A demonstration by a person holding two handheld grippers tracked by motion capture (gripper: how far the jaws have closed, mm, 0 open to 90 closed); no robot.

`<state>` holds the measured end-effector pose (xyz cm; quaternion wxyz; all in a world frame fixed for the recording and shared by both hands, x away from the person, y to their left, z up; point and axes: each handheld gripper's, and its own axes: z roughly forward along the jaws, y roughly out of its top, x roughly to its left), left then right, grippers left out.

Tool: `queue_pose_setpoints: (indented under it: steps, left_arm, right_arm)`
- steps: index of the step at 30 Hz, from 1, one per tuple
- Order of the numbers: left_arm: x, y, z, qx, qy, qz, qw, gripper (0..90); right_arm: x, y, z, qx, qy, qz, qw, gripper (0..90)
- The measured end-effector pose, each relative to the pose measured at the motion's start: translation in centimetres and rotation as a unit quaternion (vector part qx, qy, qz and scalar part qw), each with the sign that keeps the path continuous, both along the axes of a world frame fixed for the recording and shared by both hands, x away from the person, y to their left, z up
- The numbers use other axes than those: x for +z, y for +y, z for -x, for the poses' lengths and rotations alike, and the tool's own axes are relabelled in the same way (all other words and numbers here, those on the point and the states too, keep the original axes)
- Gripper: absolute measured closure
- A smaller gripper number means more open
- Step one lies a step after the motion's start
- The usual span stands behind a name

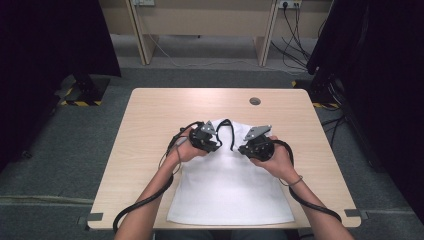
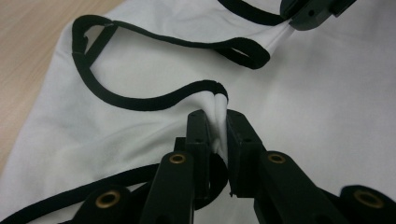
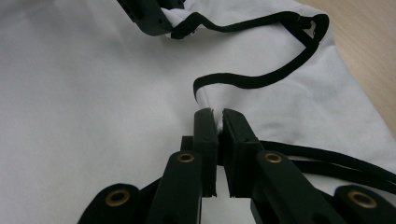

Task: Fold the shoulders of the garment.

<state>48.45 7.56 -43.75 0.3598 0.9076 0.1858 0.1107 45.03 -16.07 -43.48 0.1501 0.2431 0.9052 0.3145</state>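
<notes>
White vest top (image 1: 230, 190), black-edged, lies spread flat across the near half of the wooden table (image 1: 150, 115), its hem reaching the table's near edge and its neckline pointing toward the far side, just short of the round cable hole (image 1: 255, 101). Both forearms come in over the garment's lower corners. Now the left gripper (image 1: 216, 141) sits at the top's left shoulder area, the right gripper (image 1: 243, 148) at its right shoulder area, the two close together with the neckline between them. Black cables (image 1: 145, 201) trail back from each gripper beside the garment and over the table's near edge. Looking along the left gripper (image 2: 215, 122), its jaws are clamped tight on a pinched ridge of white fabric right below the black trim (image 2: 154, 100), the cloth bunched up between the pads. Same story on the right gripper (image 3: 217, 120): jaws nearly together, a thin fold of white cloth squeezed between them, the black trim (image 3: 252, 81) curling away just beyond the tips. Thin shoulder strap loops (image 2: 88, 39) lie slack on the cloth past the neckline.
</notes>
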Motion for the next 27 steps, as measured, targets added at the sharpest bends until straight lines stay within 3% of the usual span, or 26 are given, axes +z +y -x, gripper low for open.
queue_pose_setpoints:
  steps: [16, 27]
  left_arm:
    - [-0.6, -0.8, 0.3, -0.008, 0.006, -0.004, 0.9999, 78.9]
    - [-1.3, 0.1, 0.6, -0.021, 0.039, -0.012, 0.999, 69.1]
  right_arm:
    - [-0.7, 0.1, 0.4, 0.004, 0.007, 0.0, 1.0, 85.2]
    - [-1.6, 0.3, 0.5, 0.014, 0.018, 0.005, 0.9997, 80.9]
